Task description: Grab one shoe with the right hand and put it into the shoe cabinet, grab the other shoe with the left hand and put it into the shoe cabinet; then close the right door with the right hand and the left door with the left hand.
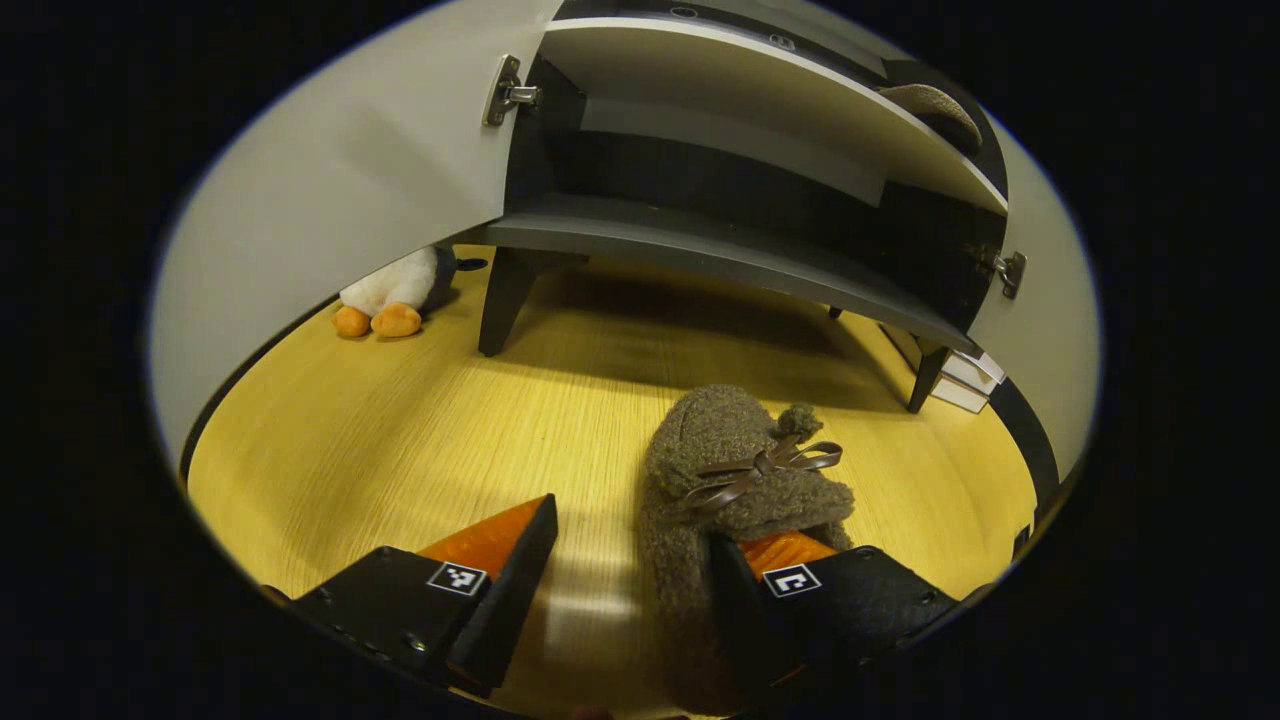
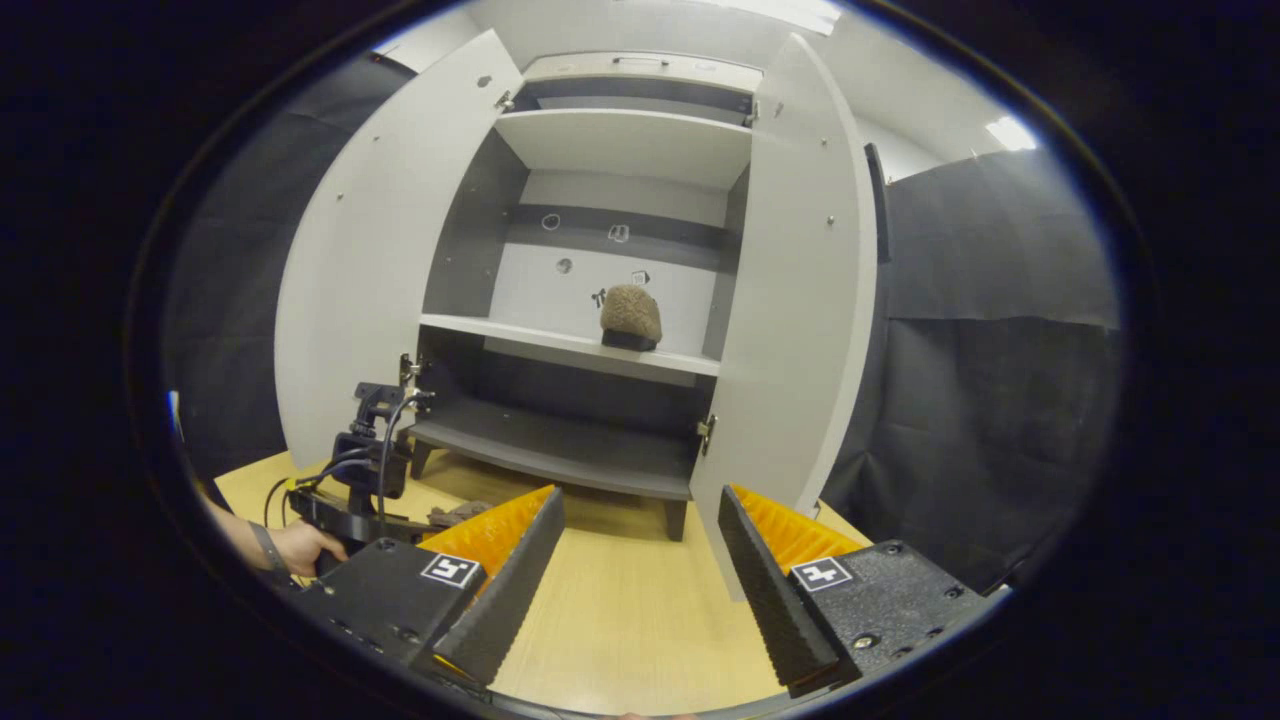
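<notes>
Left claw (image 1: 630, 590) gapes low beside floor shoe (image 1: 735, 480).

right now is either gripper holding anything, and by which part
Nothing is held. The left gripper is open over the fuzzy shoe on the floor, one finger at its heel end, not clamped. The right gripper is open and empty.

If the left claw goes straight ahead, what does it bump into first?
Probably the slipper: the open left claw has one finger at its side already. Beyond it stands the cabinet.

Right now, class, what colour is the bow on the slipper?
Dark brown bow, clearest in the left gripper view.
</notes>
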The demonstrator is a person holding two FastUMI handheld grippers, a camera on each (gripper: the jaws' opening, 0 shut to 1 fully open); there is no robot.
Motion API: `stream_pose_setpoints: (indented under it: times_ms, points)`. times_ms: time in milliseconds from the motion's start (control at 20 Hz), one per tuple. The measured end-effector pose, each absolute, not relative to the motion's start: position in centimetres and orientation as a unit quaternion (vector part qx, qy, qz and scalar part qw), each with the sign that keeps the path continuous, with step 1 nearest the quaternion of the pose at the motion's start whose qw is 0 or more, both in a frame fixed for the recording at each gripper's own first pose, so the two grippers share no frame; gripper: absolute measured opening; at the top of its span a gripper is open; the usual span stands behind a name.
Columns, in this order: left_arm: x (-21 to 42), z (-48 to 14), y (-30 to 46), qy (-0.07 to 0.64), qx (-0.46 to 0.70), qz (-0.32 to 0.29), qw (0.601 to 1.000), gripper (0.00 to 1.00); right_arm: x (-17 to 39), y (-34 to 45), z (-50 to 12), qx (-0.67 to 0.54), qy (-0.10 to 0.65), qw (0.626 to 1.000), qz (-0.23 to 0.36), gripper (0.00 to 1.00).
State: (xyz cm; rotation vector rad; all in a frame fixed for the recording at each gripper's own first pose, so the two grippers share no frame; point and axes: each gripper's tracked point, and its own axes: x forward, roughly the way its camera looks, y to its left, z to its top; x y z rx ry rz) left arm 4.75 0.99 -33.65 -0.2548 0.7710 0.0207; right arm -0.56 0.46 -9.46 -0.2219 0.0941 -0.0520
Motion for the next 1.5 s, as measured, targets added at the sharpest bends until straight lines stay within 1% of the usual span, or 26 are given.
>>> stream_pose_setpoints:
  times_ms: [50,100,150,200,250,300,350,450,500,550,650,800,950,1050,1250,1350,1450,1500]
  points:
    - [4.8,-33.7,0.6,0.371,-0.136,0.008,0.918,0.66,-0.4,0.3,-9.5,-0.113,0.049,0.992,-0.027,0.98]
    - [5.0,-33.7,0.4,0.365,-0.144,0.010,0.920,0.71,-0.2,0.2,-9.6,-0.115,0.051,0.992,-0.028,0.98]
    - [4.9,-33.5,0.5,0.357,-0.148,0.016,0.922,0.61,0.0,0.2,-9.6,-0.116,0.053,0.991,-0.028,0.98]
    - [5.0,-33.4,0.3,0.353,-0.151,0.018,0.923,0.57,0.0,0.1,-9.6,-0.115,0.055,0.991,-0.030,0.98]
    - [5.2,-33.4,0.1,0.347,-0.154,0.017,0.925,0.55,0.1,0.1,-9.5,-0.113,0.055,0.992,-0.031,0.98]
    - [5.1,-33.1,0.4,0.341,-0.147,0.032,0.928,0.55,0.2,0.0,-9.4,-0.112,0.054,0.992,-0.032,0.98]
    - [4.9,-32.9,1.0,0.338,-0.133,0.045,0.931,0.24,0.3,0.1,-9.2,-0.113,0.053,0.992,-0.032,0.98]
    - [5.1,-32.9,0.8,0.338,-0.131,0.040,0.931,0.05,0.3,0.1,-9.3,-0.116,0.053,0.991,-0.031,0.98]
    - [4.9,-32.8,0.9,0.340,-0.135,0.039,0.930,0.05,0.4,0.2,-9.4,-0.115,0.054,0.991,-0.029,0.98]
    - [4.6,-32.2,1.1,0.339,-0.139,0.041,0.930,0.00,0.3,0.4,-9.5,-0.115,0.055,0.991,-0.026,0.98]
    - [3.7,-29.3,1.7,0.319,-0.140,0.048,0.936,0.00,0.4,0.6,-9.7,-0.117,0.056,0.991,-0.022,0.98]
    - [2.9,-21.5,1.5,0.251,-0.130,0.023,0.959,0.00,0.5,1.3,-10.0,-0.116,0.057,0.992,-0.011,0.98]
    - [3.9,-12.9,1.6,0.192,-0.104,0.012,0.976,0.00,0.5,2.0,-10.2,-0.110,0.058,0.992,0.001,0.98]
    - [5.6,-7.3,1.4,0.155,-0.107,0.007,0.982,0.00,0.5,2.4,-10.2,-0.108,0.056,0.993,0.008,0.98]
    - [11.2,2.2,0.7,0.077,-0.093,-0.008,0.993,0.00,-0.1,2.8,-10.1,-0.116,0.046,0.992,0.014,0.98]
    - [14.5,4.7,0.2,0.068,-0.081,-0.012,0.994,0.00,-0.4,2.8,-9.9,-0.115,0.042,0.992,0.013,0.98]
    - [18.2,6.4,-0.3,0.080,-0.077,-0.010,0.994,0.00,-0.6,2.6,-9.6,-0.114,0.038,0.993,0.009,0.98]
    - [20.3,6.0,-0.6,0.094,-0.074,-0.011,0.993,0.00,-0.7,2.4,-9.6,-0.112,0.037,0.993,0.006,0.98]
